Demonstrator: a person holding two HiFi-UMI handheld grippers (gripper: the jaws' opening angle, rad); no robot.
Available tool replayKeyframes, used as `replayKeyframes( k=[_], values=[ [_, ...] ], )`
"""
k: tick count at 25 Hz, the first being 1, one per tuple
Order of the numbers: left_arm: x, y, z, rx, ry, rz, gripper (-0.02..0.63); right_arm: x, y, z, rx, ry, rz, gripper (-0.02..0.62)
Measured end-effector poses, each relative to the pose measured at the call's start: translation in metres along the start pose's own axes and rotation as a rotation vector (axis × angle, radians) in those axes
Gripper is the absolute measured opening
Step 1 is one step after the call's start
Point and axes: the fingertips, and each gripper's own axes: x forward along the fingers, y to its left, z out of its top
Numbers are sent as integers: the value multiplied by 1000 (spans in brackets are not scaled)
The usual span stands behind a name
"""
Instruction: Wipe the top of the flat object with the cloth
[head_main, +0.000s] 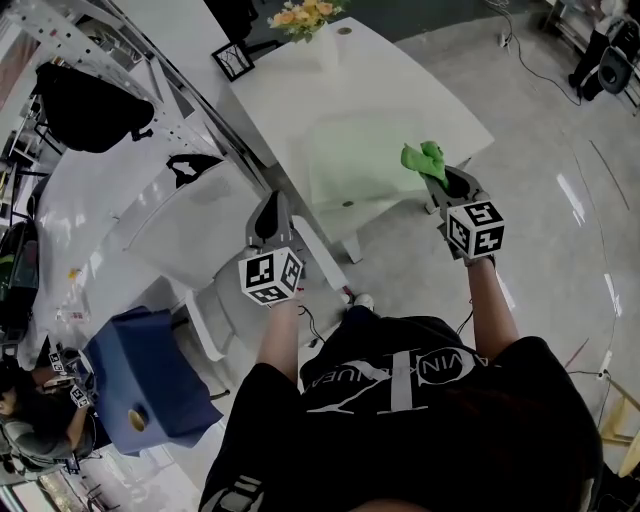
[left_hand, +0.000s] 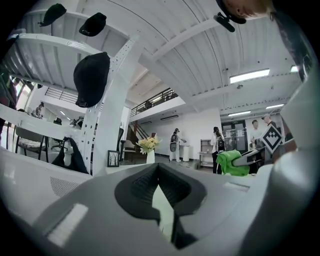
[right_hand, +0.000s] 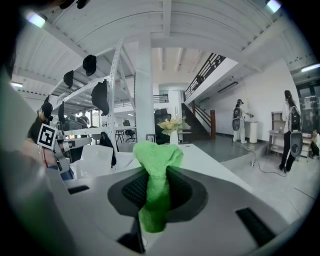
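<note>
Right tongs (right_hand: 156, 187) pinching the green cloth (right_hand: 158, 162), held by the right edge of the pale green flat mat (head_main: 350, 165) on the white surface (head_main: 300, 90), left tongs (left_hand: 160, 175) pressed together, empty, beside the surface's near left corner

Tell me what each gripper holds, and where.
Right gripper pinches the green cloth near its middle, one end poking past the jaws. Left gripper: shut, empty.
</note>
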Motion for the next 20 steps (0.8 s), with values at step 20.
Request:
replayKeyframes(
  k=[20],
  values=[
    [-15, -25, -6, -11, 21, -27, 12, -37, 0, -3, -17, -77, -12, 61]
  ],
)
